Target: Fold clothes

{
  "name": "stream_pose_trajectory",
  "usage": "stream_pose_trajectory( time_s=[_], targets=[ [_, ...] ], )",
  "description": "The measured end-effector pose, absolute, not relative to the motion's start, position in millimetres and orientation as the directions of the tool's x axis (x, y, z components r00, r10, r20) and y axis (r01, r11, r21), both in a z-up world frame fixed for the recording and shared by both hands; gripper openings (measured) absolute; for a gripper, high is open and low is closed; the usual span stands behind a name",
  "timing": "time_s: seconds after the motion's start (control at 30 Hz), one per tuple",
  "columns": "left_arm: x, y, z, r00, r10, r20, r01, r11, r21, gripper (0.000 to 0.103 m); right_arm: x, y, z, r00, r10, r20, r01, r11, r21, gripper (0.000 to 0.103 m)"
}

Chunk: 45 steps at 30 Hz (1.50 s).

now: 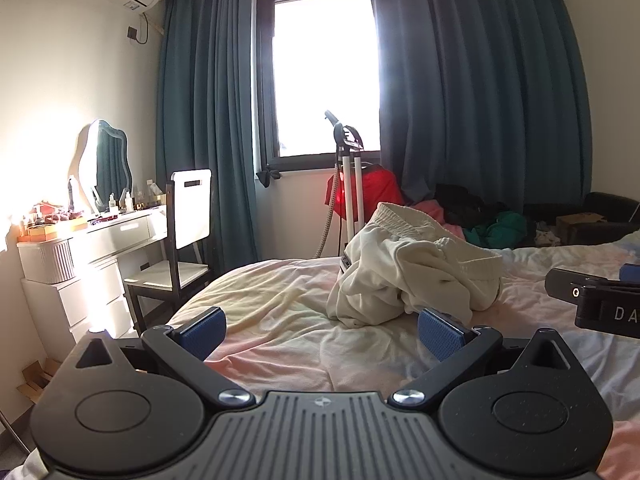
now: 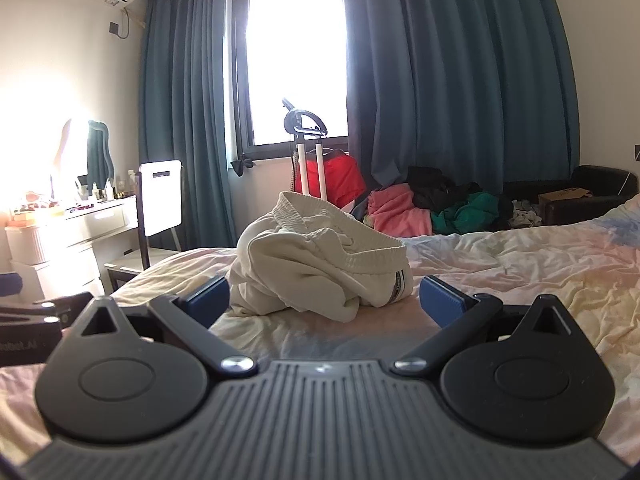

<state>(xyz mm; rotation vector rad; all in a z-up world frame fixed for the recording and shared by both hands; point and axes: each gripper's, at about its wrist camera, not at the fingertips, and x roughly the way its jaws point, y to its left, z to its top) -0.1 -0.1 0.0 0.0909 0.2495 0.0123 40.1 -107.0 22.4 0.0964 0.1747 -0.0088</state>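
A crumpled cream garment with an elastic ribbed waistband (image 1: 416, 268) (image 2: 320, 264) lies heaped on the bed (image 1: 280, 312) (image 2: 520, 264). My left gripper (image 1: 322, 332) hovers low over the sheet, open, its blue pads wide apart, with the heap just ahead and to the right of its middle. My right gripper (image 2: 324, 300) is also open and points straight at the heap, whose near edge lies between the pads without touching them. The right gripper's black body shows at the right edge of the left wrist view.
A white chair (image 1: 188, 236) and a white dressing table with a mirror (image 1: 100, 236) stand left of the bed. Beyond the bed are a garment steamer (image 1: 352, 184), a pile of red, pink, black and green clothes (image 2: 432, 204), a dark armchair (image 2: 580, 196) and blue curtains.
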Motion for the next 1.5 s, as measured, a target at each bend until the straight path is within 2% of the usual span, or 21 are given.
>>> stream_pose_trajectory(
  time_s=[0.8, 1.5],
  targets=[
    [4, 7, -3, 0.967, 0.015, -0.255, -0.001, 0.998, 0.056, 0.103, 45, -101, 18, 0.983, -0.015, -0.181, 0.03, 0.996, 0.08, 0.103],
    [4, 5, -13, 0.967, -0.015, -0.254, 0.031, 0.998, 0.06, 0.103, 42, -118, 25, 0.981, -0.045, -0.187, 0.08, 0.98, 0.181, 0.103]
  ],
)
